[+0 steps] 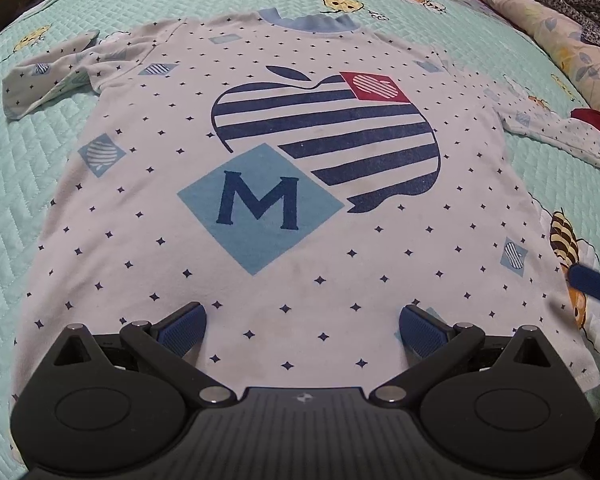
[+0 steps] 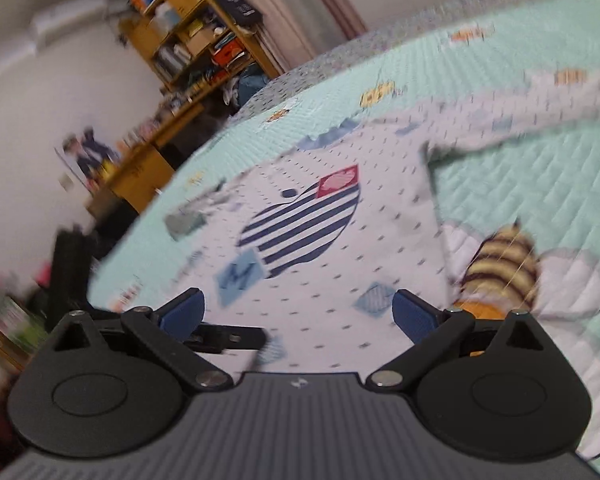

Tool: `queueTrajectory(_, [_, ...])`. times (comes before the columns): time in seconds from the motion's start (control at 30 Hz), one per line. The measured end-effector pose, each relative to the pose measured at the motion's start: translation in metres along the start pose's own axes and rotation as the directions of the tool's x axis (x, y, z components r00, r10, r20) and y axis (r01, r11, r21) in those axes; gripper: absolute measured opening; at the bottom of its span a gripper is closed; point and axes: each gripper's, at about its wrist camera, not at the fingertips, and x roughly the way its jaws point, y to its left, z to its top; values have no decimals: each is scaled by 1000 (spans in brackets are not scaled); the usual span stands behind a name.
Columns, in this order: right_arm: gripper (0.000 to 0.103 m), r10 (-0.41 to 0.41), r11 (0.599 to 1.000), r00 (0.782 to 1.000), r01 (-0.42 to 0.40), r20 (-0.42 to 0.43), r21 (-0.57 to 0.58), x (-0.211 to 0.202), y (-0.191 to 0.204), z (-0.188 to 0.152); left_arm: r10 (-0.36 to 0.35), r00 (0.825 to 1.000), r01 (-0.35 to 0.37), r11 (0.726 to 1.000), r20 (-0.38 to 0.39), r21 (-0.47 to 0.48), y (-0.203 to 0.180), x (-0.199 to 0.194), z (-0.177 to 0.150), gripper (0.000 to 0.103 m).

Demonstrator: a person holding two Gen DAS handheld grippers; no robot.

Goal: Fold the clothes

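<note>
- White shirt (image 1: 284, 184) spread face-up and flat on a pale green quilt (image 1: 28, 184), collar at the far end, hem nearest the cameras.
- Striped apple print (image 1: 332, 136) mid-chest, light blue diamond bearing an "M" (image 1: 260, 208) overlapping its lower left; small red patch at its upper right.
- Left sleeve bunched and partly folded over itself; right sleeve stretched out sideways, its cuff cut off at the frame edge near a red cloth (image 1: 596, 120).
- Left gripper (image 1: 302, 322) low over the hem area, fingers spread wide, nothing between them; whether the pads touch the cloth is hard to judge.
- Right gripper (image 2: 298, 316) above the shirt's right hem corner, fingers likewise wide apart and empty.
- Right wrist view tilted and motion-blurred; print details smeared, hem hidden behind the gripper body.
- Blue tip of the right gripper pokes in at the right edge of the left wrist view, mostly cut off.
- Pillows (image 1: 540, 28) along the far right, partly out of frame.
- Wooden shelves (image 2: 192, 36) blurred in the background; contents unreadable.
</note>
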Motion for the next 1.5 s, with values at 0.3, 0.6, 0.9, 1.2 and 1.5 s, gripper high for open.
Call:
queueTrajectory(0.3, [87, -37, 996, 998, 40, -49, 79, 15, -5, -11, 11, 1000, -11, 999, -3, -35, 7, -15, 1, 102])
queueTrajectory(0.6, [87, -31, 993, 997, 39, -67, 108, 18, -5, -12, 81, 997, -81, 995, 7, -53, 17, -30, 0, 102])
queueTrajectory(0.9, [87, 25, 992, 998, -17, -59, 128, 19, 3, -7, 96, 995, -97, 992, -28, -76, 32, -11, -16, 102])
queueTrajectory(1.2, [76, 31, 975, 997, -15, -66, 224, 29, -27, -16, 92, 996, -93, 993, -11, -76, 33, -10, -19, 102])
queueTrajectory(1.5, [75, -110, 955, 993, 93, 46, 280, -19, -69, 12, 73, 997, -74, 993, -13, -93, 36, -9, -18, 102])
